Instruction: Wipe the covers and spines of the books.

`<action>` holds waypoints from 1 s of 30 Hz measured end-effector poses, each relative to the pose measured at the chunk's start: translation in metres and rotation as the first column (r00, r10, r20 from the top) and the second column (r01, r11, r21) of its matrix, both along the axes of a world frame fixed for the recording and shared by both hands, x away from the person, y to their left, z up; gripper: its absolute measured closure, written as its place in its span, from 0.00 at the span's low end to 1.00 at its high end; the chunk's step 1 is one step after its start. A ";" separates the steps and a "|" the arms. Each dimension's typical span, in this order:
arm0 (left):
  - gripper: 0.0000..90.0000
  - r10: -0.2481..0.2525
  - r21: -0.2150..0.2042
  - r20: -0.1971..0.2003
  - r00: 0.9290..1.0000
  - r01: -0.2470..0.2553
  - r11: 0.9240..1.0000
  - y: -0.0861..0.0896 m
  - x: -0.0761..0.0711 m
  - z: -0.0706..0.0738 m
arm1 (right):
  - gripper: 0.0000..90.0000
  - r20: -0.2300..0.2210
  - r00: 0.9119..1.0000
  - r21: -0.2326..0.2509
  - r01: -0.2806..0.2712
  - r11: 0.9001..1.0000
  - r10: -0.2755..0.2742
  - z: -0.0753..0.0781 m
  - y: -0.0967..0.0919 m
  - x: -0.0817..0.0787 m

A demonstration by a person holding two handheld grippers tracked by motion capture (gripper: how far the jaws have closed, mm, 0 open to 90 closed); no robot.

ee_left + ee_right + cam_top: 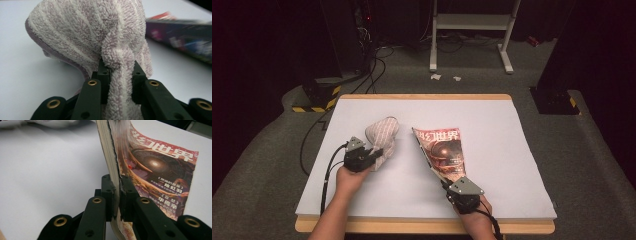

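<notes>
Black jaws of the left gripper (119, 82) pinch a bunched fold of the striped terry towel (95, 35); loose pile may slip out. Right gripper (117, 200) clamps the magazine (155, 172) edge, tilted above the tabletop (512, 165); pages may tear or sag.

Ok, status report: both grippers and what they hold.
Left gripper shut on striped towel. Right gripper shut on magazine, near edge lifted. Nothing between them on the table.
</notes>
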State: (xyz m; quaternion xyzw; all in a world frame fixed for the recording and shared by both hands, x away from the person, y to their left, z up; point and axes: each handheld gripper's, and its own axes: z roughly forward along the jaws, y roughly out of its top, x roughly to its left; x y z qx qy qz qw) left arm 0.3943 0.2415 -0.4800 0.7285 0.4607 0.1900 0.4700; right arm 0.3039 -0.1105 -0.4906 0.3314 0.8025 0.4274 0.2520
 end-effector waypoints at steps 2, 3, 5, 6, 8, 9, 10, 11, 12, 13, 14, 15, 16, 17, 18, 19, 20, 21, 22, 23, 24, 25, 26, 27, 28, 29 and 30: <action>0.84 -0.018 -0.011 0.018 1.000 0.019 1.000 -0.008 -0.005 0.004 | 0.93 -0.001 1.000 -0.002 -0.006 1.000 0.006 0.000 0.001 -0.001; 0.84 -0.032 -0.025 0.029 0.999 0.033 0.999 -0.012 -0.007 0.007 | 0.93 -0.002 1.000 -0.002 -0.009 1.000 0.009 0.000 0.002 -0.001; 0.84 -0.055 -0.037 0.051 0.997 0.057 0.998 -0.021 -0.013 0.012 | 0.93 -0.002 1.000 -0.005 -0.014 1.000 0.014 -0.001 0.003 -0.002; 0.84 -0.066 -0.040 0.066 0.996 0.068 0.997 -0.025 -0.016 0.015 | 0.93 -0.002 1.000 -0.008 -0.016 1.000 0.016 -0.002 0.004 -0.002; 0.84 -0.094 -0.050 0.100 0.991 0.099 0.994 -0.036 -0.023 0.023 | 0.93 -0.004 1.000 -0.011 -0.018 1.000 0.018 -0.002 0.005 -0.002; 0.84 -0.107 -0.053 0.106 0.989 0.113 0.992 -0.039 -0.026 0.025 | 0.93 -0.004 1.000 -0.011 -0.019 1.000 0.018 -0.002 0.006 -0.002; 0.84 -0.120 -0.063 0.114 0.986 0.128 0.990 -0.044 -0.029 0.028 | 0.93 -0.003 1.000 -0.011 -0.019 1.000 0.019 -0.002 0.006 -0.002; 0.84 -0.133 -0.073 0.121 0.984 0.143 0.987 -0.048 -0.032 0.031 | 0.93 -0.005 1.000 -0.007 -0.018 1.000 0.018 -0.002 0.006 -0.002; 0.84 -0.154 -0.074 0.133 0.979 0.165 0.984 -0.054 -0.036 0.034 | 0.93 -0.005 1.000 -0.010 -0.020 1.000 0.020 -0.002 0.006 -0.002; 0.84 -0.171 -0.075 0.141 0.975 0.182 0.980 -0.058 -0.039 0.036 | 0.93 -0.004 1.000 -0.010 -0.022 1.000 0.022 -0.002 0.005 -0.002; 0.84 -0.182 -0.074 0.145 0.973 0.194 0.978 -0.062 -0.042 0.037 | 0.93 -0.006 1.000 -0.009 -0.022 1.000 0.022 -0.002 0.005 -0.002; 0.84 -0.196 -0.072 0.151 0.969 0.209 0.975 -0.066 -0.045 0.039 | 0.93 -0.007 1.000 -0.008 -0.022 1.000 0.022 -0.002 0.005 -0.002; 0.84 -0.217 -0.071 0.157 0.963 0.230 0.971 -0.070 -0.049 0.041 | 0.93 -0.005 1.000 -0.009 -0.023 1.000 0.023 -0.001 0.005 -0.002; 0.84 -0.225 -0.072 0.161 0.961 0.239 0.968 -0.072 -0.051 0.043 | 0.93 -0.004 1.000 -0.009 -0.024 1.000 0.024 -0.001 0.005 -0.002; 0.84 -0.237 -0.072 0.168 0.957 0.252 0.965 -0.075 -0.054 0.045 | 0.93 -0.005 1.000 -0.008 -0.024 1.000 0.024 -0.001 0.005 -0.002; 0.84 -0.249 -0.072 0.175 0.953 0.264 0.962 -0.078 -0.056 0.047 | 0.93 -0.004 1.000 -0.008 -0.025 1.000 0.025 -0.001 0.005 -0.002; 0.84 -0.261 -0.070 0.181 0.948 0.277 0.958 -0.081 -0.059 0.049 | 0.93 -0.004 1.000 -0.009 -0.026 1.000 0.026 -0.001 0.005 -0.002; 0.84 -0.269 -0.073 0.181 0.946 0.286 0.955 -0.083 -0.060 0.050 | 0.93 -0.004 1.000 -0.009 -0.028 1.000 0.028 -0.001 0.006 -0.002; 0.84 -0.277 -0.070 0.186 0.943 0.293 0.953 -0.086 -0.061 0.051 | 0.93 -0.003 1.000 -0.009 -0.030 1.000 0.030 -0.001 0.006 -0.002; 0.84 -0.275 -0.063 0.190 0.942 0.291 0.955 -0.088 -0.061 0.052 | 0.93 -0.003 0.999 -0.009 -0.032 0.999 0.032 -0.001 0.006 -0.003; 0.84 -0.274 -0.060 0.189 0.943 0.290 0.955 -0.090 -0.061 0.051 | 0.93 -0.007 0.999 -0.005 -0.033 0.999 0.033 -0.001 0.007 -0.004; 0.84 -0.278 -0.054 0.183 0.943 0.292 0.955 -0.091 -0.059 0.050 | 0.93 -0.008 0.999 -0.008 -0.037 0.999 0.037 -0.001 0.007 -0.004; 0.84 -0.274 -0.050 0.175 0.945 0.287 0.957 -0.092 -0.057 0.048 | 0.93 -0.007 0.999 -0.005 -0.038 0.999 0.038 0.000 0.007 -0.005; 0.84 -0.273 -0.044 0.172 0.946 0.285 0.958 -0.093 -0.056 0.047 | 0.93 -0.010 0.999 0.001 -0.039 0.999 0.039 0.000 0.007 -0.005; 0.84 -0.271 -0.039 0.163 0.949 0.280 0.959 -0.094 -0.053 0.045 | 0.93 -0.011 0.999 0.002 -0.041 0.999 0.041 0.000 0.007 -0.005; 0.84 -0.267 -0.035 0.159 0.951 0.276 0.961 -0.094 -0.051 0.043 | 0.93 -0.011 0.999 0.002 -0.043 0.999 0.043 0.000 0.007 -0.006; 0.84 -0.263 -0.026 0.151 0.953 0.270 0.963 -0.094 -0.047 0.041 | 0.93 -0.013 0.999 0.001 -0.042 0.999 0.042 0.000 0.007 -0.006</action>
